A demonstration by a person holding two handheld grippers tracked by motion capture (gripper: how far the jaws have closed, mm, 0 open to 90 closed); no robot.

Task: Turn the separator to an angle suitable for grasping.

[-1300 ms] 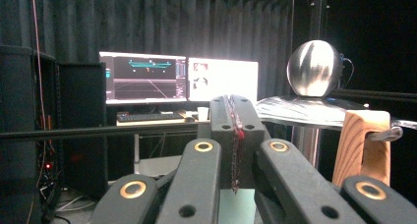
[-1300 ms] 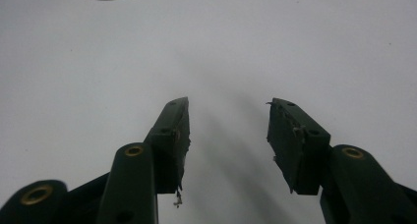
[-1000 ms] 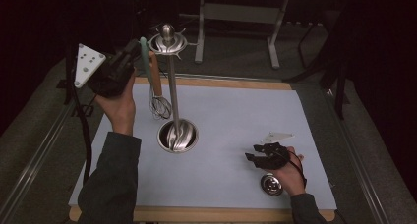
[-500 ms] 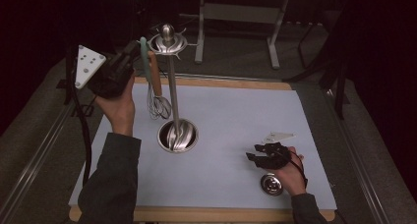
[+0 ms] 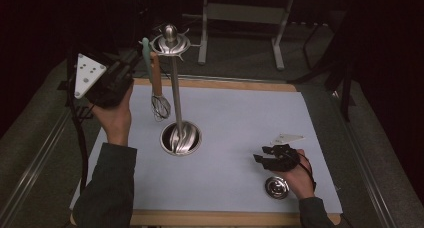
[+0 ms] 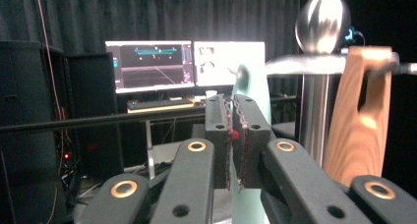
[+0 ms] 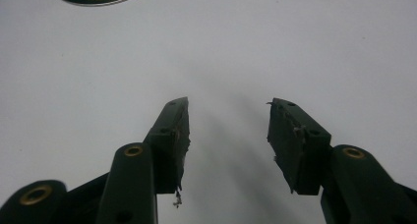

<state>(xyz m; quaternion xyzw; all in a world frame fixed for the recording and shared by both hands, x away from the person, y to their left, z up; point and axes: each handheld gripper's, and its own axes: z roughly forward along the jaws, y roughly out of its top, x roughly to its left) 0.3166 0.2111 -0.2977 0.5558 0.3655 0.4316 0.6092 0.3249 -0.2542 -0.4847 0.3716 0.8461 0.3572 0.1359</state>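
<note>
Whisk (image 5: 160, 107) on rack (image 5: 171, 43)

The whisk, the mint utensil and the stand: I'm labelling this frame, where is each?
whisk (image 5: 160, 107), high view, on its wire head.
mint utensil (image 5: 146, 50), high view, on its handle near the hook.
stand (image 5: 176, 95), high view, on its steel pole.

Black two-jaw grippers (image 5: 140, 58) with brass-ringed pivots; dark grey sleeves (image 5: 107, 188)
</note>
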